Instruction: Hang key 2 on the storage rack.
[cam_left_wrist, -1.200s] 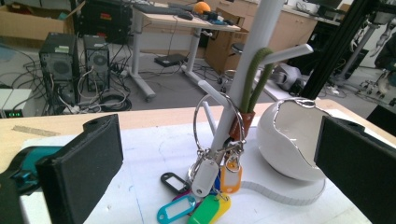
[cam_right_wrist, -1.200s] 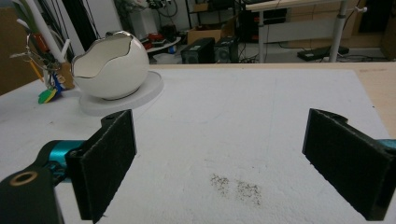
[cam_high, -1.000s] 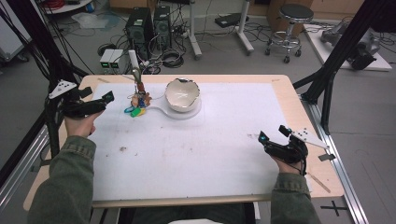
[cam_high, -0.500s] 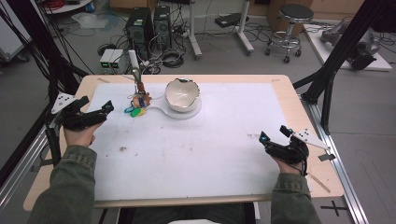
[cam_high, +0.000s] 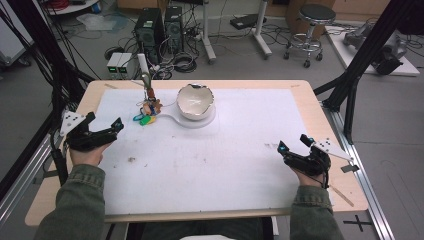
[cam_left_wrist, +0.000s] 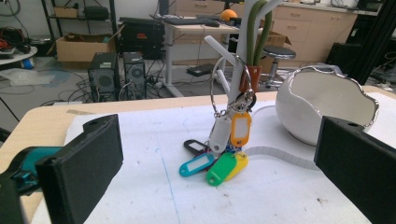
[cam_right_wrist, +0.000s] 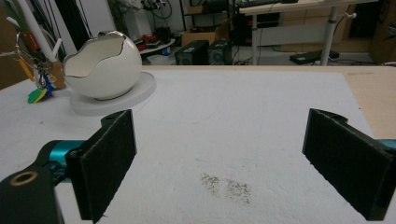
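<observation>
A bunch of keys with coloured tags hangs from a small white peg stand at the back left of the white mat, its lower tags resting on the mat. Right of the stand, a white eggshell-shaped bowl sits on a round white base. My left gripper is held open at the table's left side, facing the keys from a short way off. My right gripper is open over the mat at the right, nothing between its jaws.
The white mat covers most of the wooden table. Dark smudges mark the mat ahead of the right gripper. Black frame posts stand beside the table on both sides. Computers and a stool stand on the floor beyond.
My left gripper has drawn back from the key stand toward the near edge of the table. The right gripper has barely moved.
</observation>
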